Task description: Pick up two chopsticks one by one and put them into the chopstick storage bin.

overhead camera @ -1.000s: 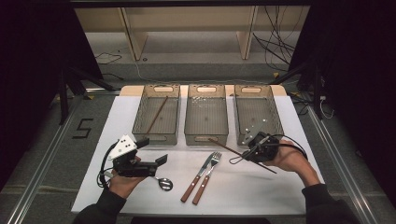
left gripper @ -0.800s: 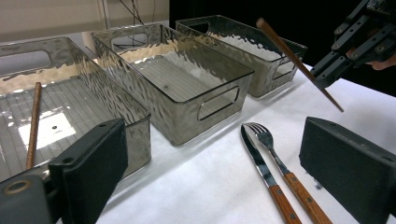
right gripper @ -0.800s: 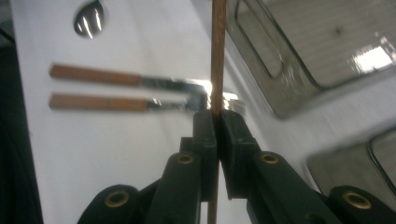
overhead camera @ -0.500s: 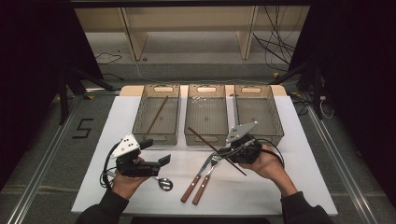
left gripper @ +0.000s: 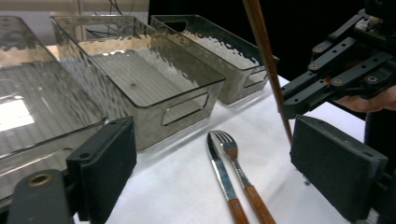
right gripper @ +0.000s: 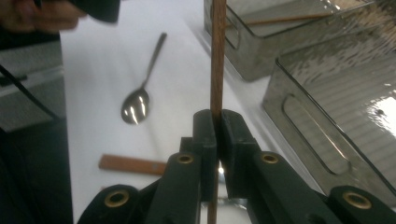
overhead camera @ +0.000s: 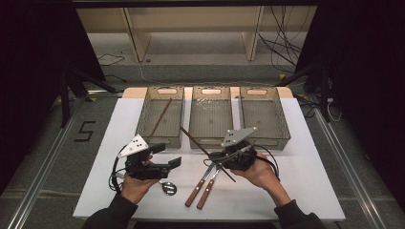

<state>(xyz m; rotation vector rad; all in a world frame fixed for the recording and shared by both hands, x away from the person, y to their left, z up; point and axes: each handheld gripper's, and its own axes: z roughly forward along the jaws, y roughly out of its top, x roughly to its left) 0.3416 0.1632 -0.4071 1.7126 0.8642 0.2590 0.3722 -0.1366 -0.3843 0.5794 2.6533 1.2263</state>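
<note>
The right gripper [overhead camera: 220, 157] had its jaws clamped tight on a brown wooden chopstick [overhead camera: 195, 140], with no gap visible between the pads in the right gripper view. The stick passed through the jaws near its lower third: from the grip it ran toward ten o'clock in the high view, its far end reaching the near wall of the middle bin [overhead camera: 210, 139], while a short tail stuck out toward four o'clock over the white table [overhead camera: 305, 181]. In the right gripper view the chopstick [right gripper: 216, 56] rose straight toward twelve o'clock from between the pads.

The left gripper [overhead camera: 168, 156] held nothing; its jaws stood wide apart, though they had just been closing slightly, with only bare table between them. It pointed toward three o'clock, facing the right gripper. In the left gripper view the chopstick [left gripper: 266, 60] crossed just inside the right-hand pad without touching it.

A second chopstick [overhead camera: 161, 117] lay in the left bin [overhead camera: 143, 119]. A knife [overhead camera: 199, 185] and fork [overhead camera: 210, 183] lay side by side at six o'clock of the right gripper, and a spoon [overhead camera: 168, 188] lay near the left hand [overhead camera: 136, 186].
</note>
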